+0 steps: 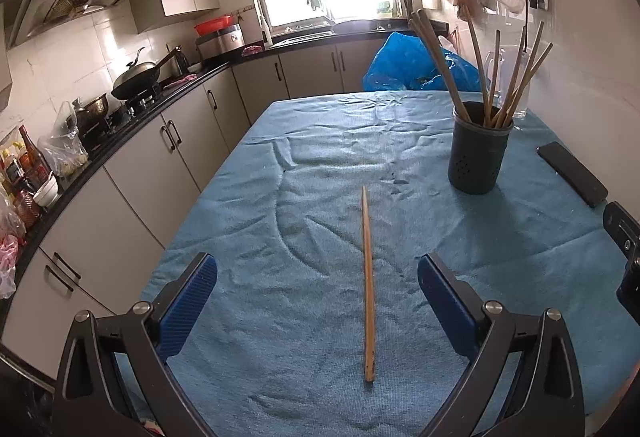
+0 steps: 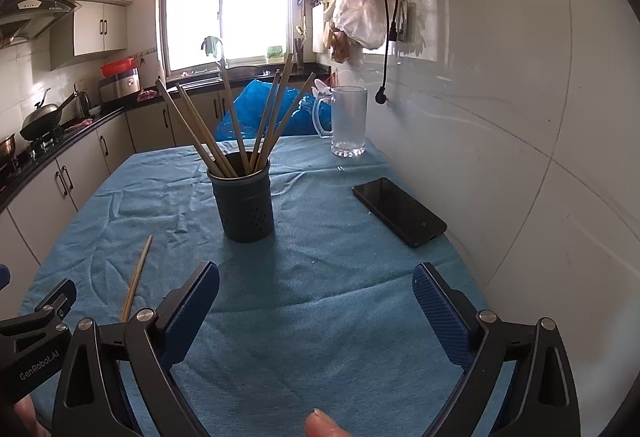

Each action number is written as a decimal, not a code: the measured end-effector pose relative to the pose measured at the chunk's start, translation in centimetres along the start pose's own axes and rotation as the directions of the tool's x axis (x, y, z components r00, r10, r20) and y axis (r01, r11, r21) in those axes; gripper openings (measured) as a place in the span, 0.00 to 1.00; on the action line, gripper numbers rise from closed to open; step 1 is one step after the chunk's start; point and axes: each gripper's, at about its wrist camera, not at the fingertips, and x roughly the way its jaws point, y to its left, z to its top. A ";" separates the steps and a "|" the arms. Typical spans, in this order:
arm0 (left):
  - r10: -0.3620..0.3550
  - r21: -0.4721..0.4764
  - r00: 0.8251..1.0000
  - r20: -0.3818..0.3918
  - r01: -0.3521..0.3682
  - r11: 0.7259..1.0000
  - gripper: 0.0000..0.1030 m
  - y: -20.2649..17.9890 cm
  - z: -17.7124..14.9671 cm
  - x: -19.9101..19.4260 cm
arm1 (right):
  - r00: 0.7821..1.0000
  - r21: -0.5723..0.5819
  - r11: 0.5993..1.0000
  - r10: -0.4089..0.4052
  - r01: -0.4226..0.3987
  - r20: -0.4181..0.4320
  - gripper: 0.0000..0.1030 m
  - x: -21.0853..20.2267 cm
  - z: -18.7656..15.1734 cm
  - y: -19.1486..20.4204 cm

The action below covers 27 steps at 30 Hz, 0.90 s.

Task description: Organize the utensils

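One wooden chopstick (image 1: 368, 285) lies flat on the blue tablecloth (image 1: 304, 165), pointing away from me. My left gripper (image 1: 316, 277) is open and empty, its two blue pads either side of the chopstick's near half and above it. A dark holder cup (image 1: 478, 151) with several chopsticks standing in it is at the far right. In the right wrist view the cup (image 2: 244, 197) is straight ahead and the loose chopstick (image 2: 138, 275) lies at the left. My right gripper (image 2: 316, 285) is open and empty above the cloth, short of the cup.
A black phone (image 2: 400, 211) lies right of the cup near the tiled wall. A glass mug (image 2: 348, 121) stands at the table's far right corner. A blue plastic bag (image 1: 416, 65) sits behind the table. Kitchen counter and stove (image 1: 132, 93) run along the left.
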 end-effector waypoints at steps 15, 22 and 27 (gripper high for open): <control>0.005 0.004 1.000 -0.014 -0.005 1.000 0.97 -0.2 -0.2 0.7 | 0.999 -0.011 1.000 0.000 0.000 -0.032 0.97 1.0 -0.4 0.4; 0.005 0.005 1.000 -0.022 -0.005 1.000 0.97 -0.2 -0.2 1.0 | 0.999 -0.015 1.000 0.001 -0.002 -0.048 0.96 1.3 -0.6 0.6; 0.006 0.003 1.000 -0.024 -0.005 1.000 0.97 -0.1 -0.3 1.1 | 0.998 -0.022 1.000 0.002 -0.004 -0.059 0.97 1.6 -0.7 0.7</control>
